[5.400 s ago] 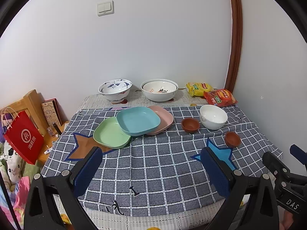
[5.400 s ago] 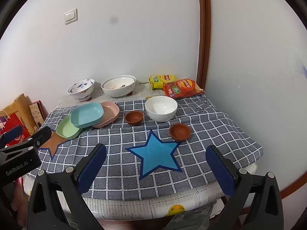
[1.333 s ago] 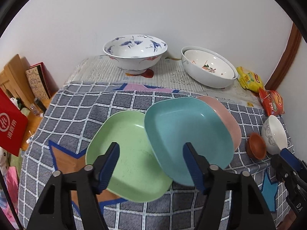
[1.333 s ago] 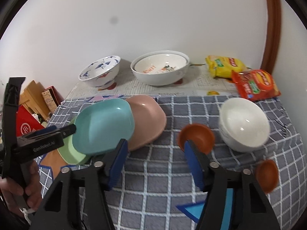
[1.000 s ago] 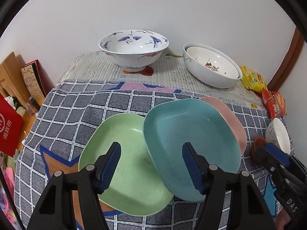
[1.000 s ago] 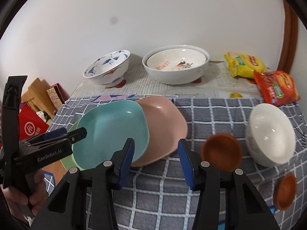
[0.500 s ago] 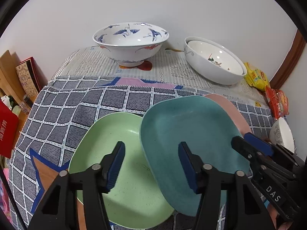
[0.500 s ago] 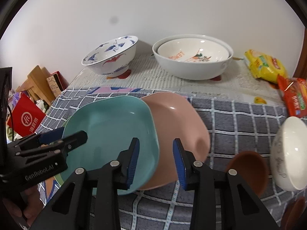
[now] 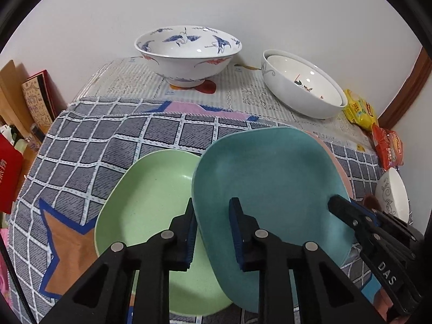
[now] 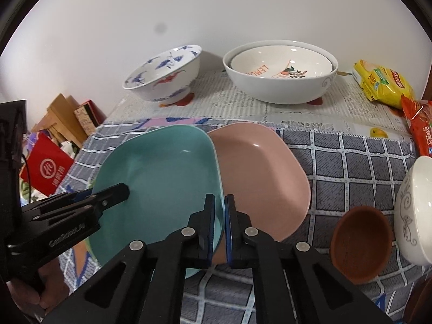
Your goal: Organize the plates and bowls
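Both grippers' jaws have just closed onto the teal plate (image 10: 162, 172).

Pinching the teal plate (image 9: 270, 178) from both sides: left gripper (image 9: 212, 230) at lower centre of its own view, angled steeply down, jaws just closed in, one blue pad under the plate's left rim and one on its inner face. Right gripper (image 10: 220, 216) likewise low and centred, jaws just drawn nearly together with only the plate's thin right edge between the pads. At lower left of the right wrist view, a hand (image 10: 29, 294) wrapped round the left gripper's handle
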